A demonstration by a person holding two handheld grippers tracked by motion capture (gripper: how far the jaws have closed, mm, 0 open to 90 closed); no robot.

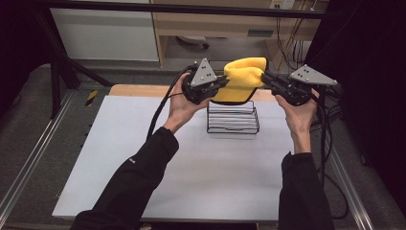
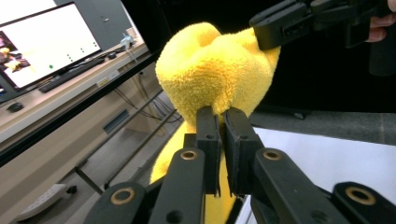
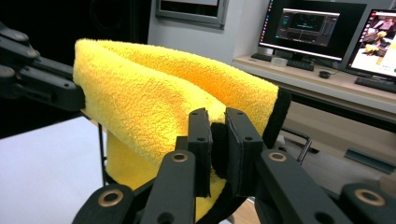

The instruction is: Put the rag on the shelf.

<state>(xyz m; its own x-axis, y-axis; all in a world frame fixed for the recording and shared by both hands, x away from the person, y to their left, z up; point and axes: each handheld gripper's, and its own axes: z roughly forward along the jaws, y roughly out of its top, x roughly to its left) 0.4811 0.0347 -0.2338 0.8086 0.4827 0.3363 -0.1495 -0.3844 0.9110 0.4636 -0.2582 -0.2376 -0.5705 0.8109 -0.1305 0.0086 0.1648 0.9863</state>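
we see a yellow cloth (image 1: 242, 79) with a black edge, held up in the air between the two grippers, above a black wire rack (image 1: 233, 117) that stands on the far part of the white table (image 1: 191, 163). its lower part hangs down to the top of the rack; whether it touches the wires we cannot tell. the cloth is bunched into a thick fold along its top.

the left gripper (image 1: 218, 84) pinches the cloth at its left side. in the left gripper view its two black jaws stand nearly together, with a thin layer of the yellow cloth (image 2: 212, 77) caught between them.

the right gripper (image 1: 268, 79) pinches the right side. in the right gripper view its jaws are closed narrow on the black-edged border of the cloth (image 3: 159, 98), and the left gripper (image 3: 77, 100) grips the far end.

in the high view a hand holds each gripper, and black sleeves come in from the bottom edge. cables trail from both grippers. past the table there is a desk with monitors (image 3: 317, 25) and a keyboard (image 2: 70, 74).
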